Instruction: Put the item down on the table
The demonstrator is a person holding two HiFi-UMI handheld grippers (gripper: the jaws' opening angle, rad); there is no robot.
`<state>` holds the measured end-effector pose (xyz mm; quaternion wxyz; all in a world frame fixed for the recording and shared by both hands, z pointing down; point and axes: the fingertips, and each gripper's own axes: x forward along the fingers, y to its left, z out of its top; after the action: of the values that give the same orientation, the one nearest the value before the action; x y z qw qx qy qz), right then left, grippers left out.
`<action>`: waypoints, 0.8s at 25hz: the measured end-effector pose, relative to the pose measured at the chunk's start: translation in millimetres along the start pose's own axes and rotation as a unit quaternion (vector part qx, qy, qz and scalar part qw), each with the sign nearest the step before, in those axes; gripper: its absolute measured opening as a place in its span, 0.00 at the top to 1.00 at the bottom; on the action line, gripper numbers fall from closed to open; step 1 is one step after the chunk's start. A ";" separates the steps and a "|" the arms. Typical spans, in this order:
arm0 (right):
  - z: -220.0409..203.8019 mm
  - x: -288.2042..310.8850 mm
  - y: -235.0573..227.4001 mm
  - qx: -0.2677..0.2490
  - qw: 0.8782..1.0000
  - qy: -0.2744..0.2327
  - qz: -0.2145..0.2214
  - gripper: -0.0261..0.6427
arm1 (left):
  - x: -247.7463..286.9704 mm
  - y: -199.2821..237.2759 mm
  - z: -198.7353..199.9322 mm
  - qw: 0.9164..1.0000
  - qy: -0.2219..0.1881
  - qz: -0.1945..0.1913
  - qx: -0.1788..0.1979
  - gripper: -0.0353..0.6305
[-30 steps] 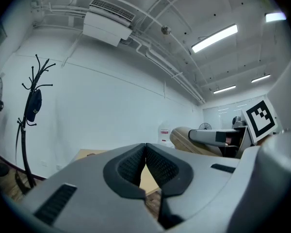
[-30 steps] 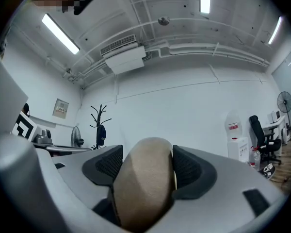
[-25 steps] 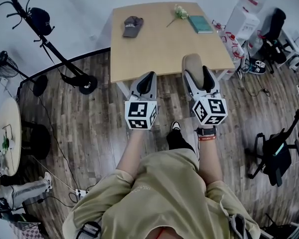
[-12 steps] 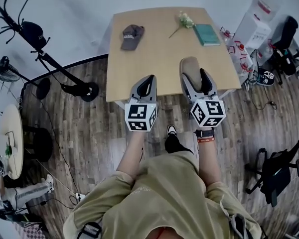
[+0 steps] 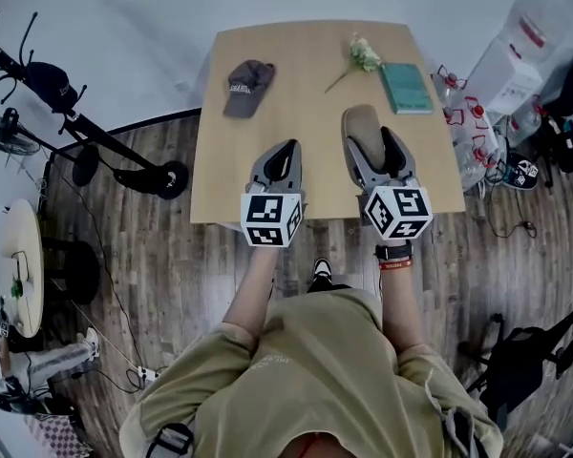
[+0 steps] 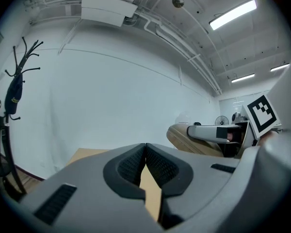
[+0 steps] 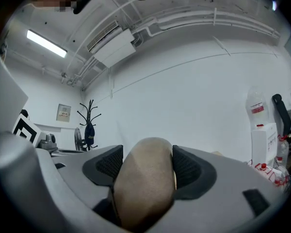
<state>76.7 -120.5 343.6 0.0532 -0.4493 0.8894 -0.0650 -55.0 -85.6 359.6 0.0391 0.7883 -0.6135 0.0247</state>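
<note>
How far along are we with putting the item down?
Done: the right gripper holds the tan item above the table. In hand: its jaws are clamped on it, not set down yet. Left to do: lower it onto the tabletop and open the jaws. The left gripper is shut and empty.

Bright, even ceiling-strip light — fisheye bending at edges, soft near foreground.

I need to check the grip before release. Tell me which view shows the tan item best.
The right gripper view: the tan item sits clamped between both jaws. The head view shows its rounded end past the right hand-held gripper, over the table. The left gripper view shows it sidelong, partly hidden.
</note>
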 end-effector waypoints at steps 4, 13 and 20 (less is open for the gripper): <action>-5.0 31.8 -27.8 0.007 1.000 0.007 0.003 0.46 | 38.0 5.5 -4.3 1.000 0.008 0.004 0.002 0.91; -14.9 68.2 -53.5 0.023 0.999 0.017 0.021 0.46 | 80.4 12.8 -12.5 1.000 0.021 0.017 0.004 0.91; -33.2 96.4 -53.7 0.030 0.999 0.037 0.024 0.46 | 94.0 32.6 -27.7 0.999 0.033 0.023 -0.007 0.91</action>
<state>57.1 -227.6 381.6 0.0356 -0.4230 0.8990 -0.1073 -63.2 -181.8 396.4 0.0643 0.7727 -0.6297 0.0477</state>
